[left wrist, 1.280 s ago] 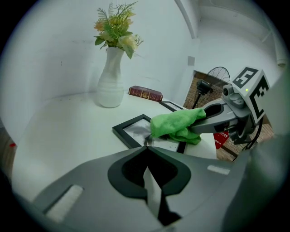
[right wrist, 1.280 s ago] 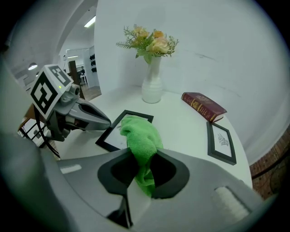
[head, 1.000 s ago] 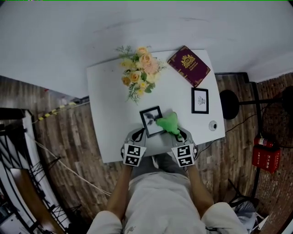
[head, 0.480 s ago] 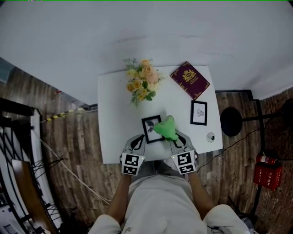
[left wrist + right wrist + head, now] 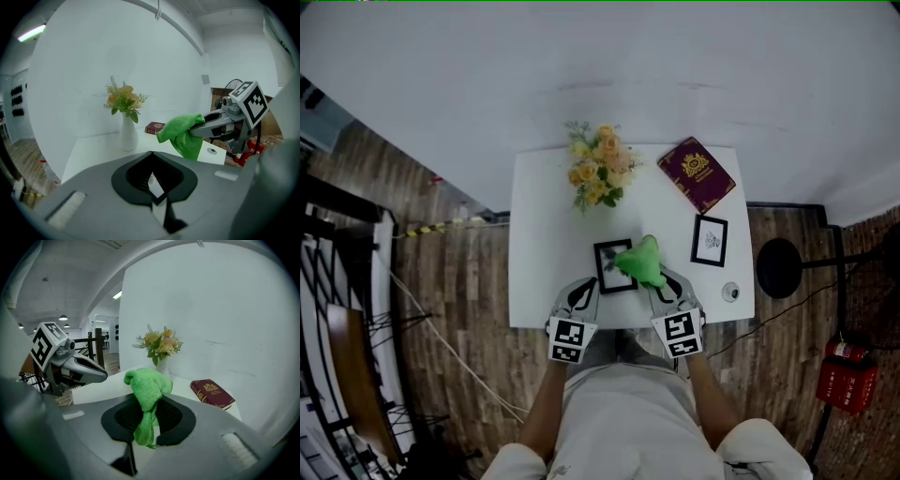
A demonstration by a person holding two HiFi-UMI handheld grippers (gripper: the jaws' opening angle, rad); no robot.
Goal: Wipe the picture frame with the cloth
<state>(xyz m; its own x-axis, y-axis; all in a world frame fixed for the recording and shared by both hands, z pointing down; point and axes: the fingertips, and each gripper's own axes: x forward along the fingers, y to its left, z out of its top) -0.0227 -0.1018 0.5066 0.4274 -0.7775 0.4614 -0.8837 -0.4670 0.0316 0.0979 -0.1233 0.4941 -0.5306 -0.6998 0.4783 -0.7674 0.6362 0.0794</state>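
While the white table point(image 5: 544, 234) carries a vase of flowers point(image 5: 598, 173) and a dark red book point(image 5: 701, 174) at its far side, the two grippers meet near its front edge. The left gripper point(image 5: 586, 286) has its jaws drawn together on the lower left edge of the black picture frame point(image 5: 606, 269), which shows as a thin pale sliver between them. The right gripper point(image 5: 663, 281) has its jaws closed on the green cloth point(image 5: 146, 385), and the bunched cloth covers the frame's right part.

Fuzzy green cloth point(image 5: 146, 385) (terry-like), matt white table point(image 5: 544, 244), wood-plank floor point(image 5: 459, 281)
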